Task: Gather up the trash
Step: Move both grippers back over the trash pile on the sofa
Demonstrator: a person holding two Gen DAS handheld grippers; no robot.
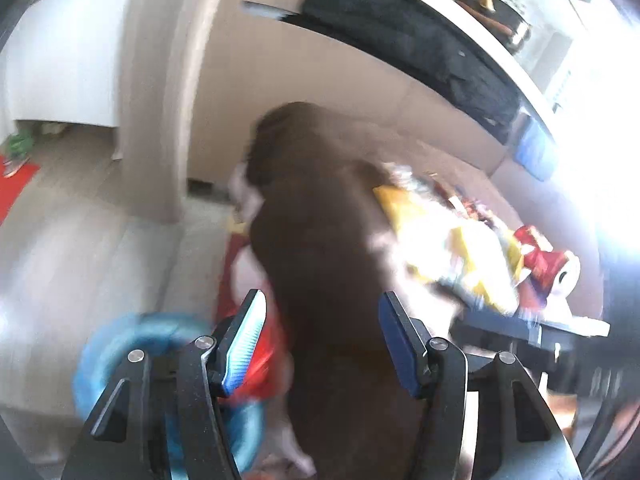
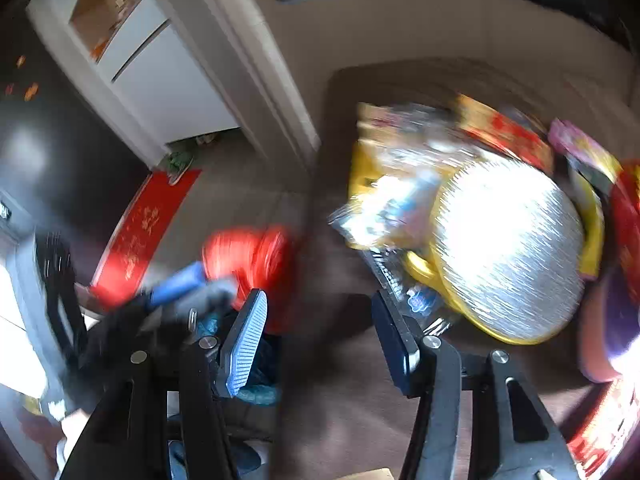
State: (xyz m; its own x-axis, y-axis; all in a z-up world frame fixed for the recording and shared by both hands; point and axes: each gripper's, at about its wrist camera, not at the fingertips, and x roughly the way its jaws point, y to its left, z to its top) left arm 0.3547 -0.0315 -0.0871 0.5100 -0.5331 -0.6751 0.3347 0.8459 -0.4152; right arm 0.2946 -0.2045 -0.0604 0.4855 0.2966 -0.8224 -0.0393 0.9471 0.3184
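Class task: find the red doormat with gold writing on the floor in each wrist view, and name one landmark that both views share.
Left wrist view: the red doormat sits at the far left edge, mostly cut off, writing not legible.
Right wrist view: the doormat lies lower left of centre, running diagonally.
Shared landmark: the white cabinet just behind it.

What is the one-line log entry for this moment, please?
left gripper: open, empty | right gripper: open, empty | wrappers: uncollected

A home's living space, judging by the white panelled doorway frame point(image 2: 256, 80), the red floor mat with gold characters point(image 2: 140, 228) at the threshold, pale tiled floor point(image 1: 80, 224), and a dark television screen point(image 1: 400, 40).
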